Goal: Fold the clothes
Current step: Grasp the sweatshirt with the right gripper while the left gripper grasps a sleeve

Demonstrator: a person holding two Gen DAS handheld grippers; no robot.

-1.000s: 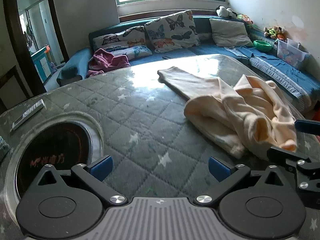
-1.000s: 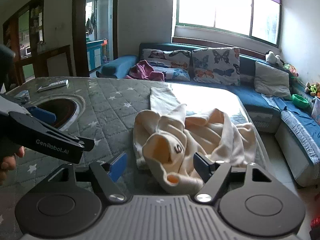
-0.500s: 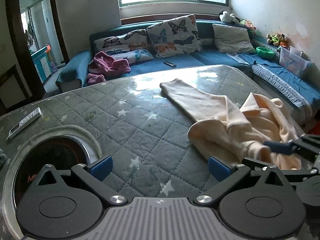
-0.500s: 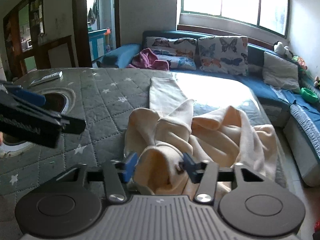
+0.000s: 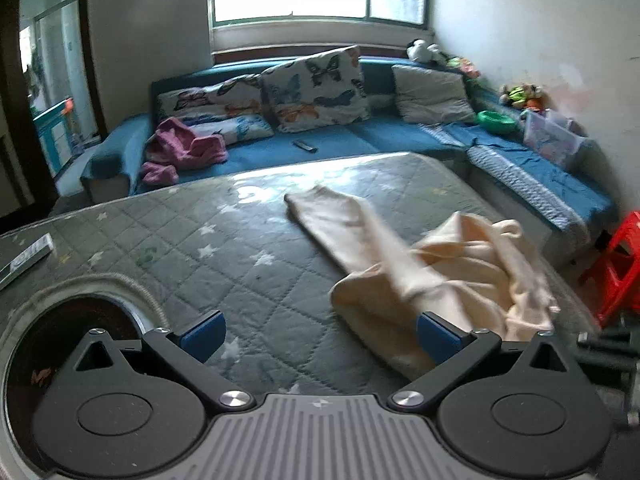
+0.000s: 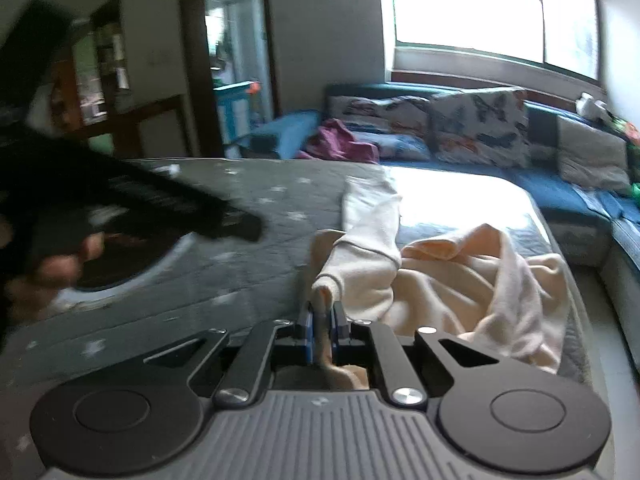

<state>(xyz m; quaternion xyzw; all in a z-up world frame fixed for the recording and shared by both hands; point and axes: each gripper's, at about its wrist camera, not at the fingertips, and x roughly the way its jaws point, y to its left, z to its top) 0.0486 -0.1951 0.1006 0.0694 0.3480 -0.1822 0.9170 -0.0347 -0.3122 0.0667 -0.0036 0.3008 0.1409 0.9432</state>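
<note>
My right gripper point(image 6: 321, 318) has just closed on a fold of the cream garment point(image 6: 472, 280), pinched at lower centre of the right wrist view. The rest lies crumpled on the grey quilted mattress point(image 5: 192, 248). My left gripper point(image 5: 320, 334) hangs open over the mattress, empty.

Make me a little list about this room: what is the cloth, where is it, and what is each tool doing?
cloth: cream garment, crumpled
place: on the grey star-quilted mattress
right tool: has just been closing, now shut on a fold of the cream garment
left tool: open, nothing between its fingers, above the mattress
behind: blue sofa with butterfly pillows
</note>
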